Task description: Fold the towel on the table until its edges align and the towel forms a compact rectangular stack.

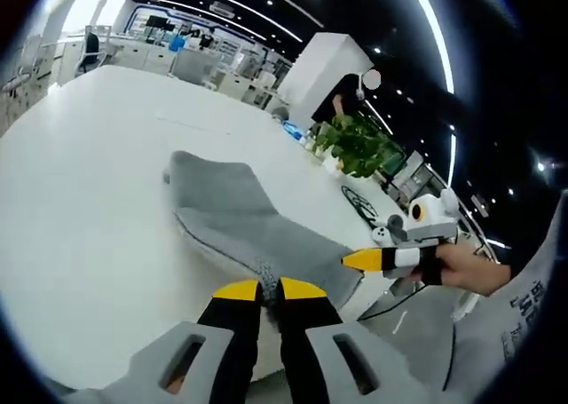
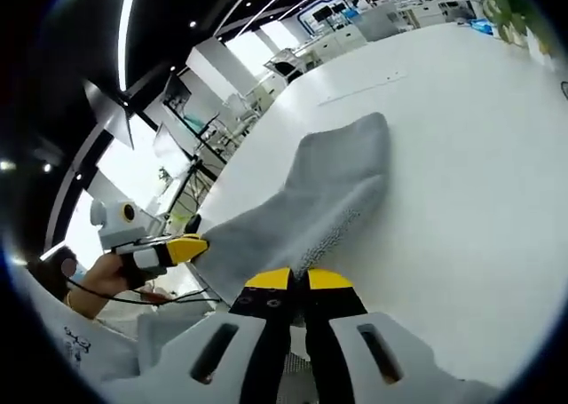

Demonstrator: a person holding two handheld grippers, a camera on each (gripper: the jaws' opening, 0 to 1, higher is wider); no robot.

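My left gripper (image 1: 268, 289) has its yellow-tipped jaws pressed nearly together on the near edge of the grey towel (image 1: 240, 213); in the left gripper view the cloth runs right into the narrow gap between the tips, so I read it as pinching the towel. My right gripper (image 2: 298, 280) stands the same way in the right gripper view: both yellow tips close side by side, with the towel's (image 2: 324, 200) near edge caught between them.

The towel lies on the white worktop (image 1: 80, 200), reaching away from both grippers toward the far side. Its far end rests flat on the surface, while the near part lifts up off the worktop (image 2: 461, 155) toward the jaws, with a fold or ridge running along its length. The underside that shows near the tips has a dotted texture.

In the left gripper view, the right gripper (image 1: 368, 260) comes in from the right, held in a hand (image 1: 466, 266) with a grey sleeve behind it, its yellow tip touching the towel's edge. In the right gripper view, the left gripper (image 2: 182, 247) comes in from the left, likewise at the towel's edge.

A green potted plant (image 1: 355, 146) stands beyond the far rim of the worktop, well apart from the towel.
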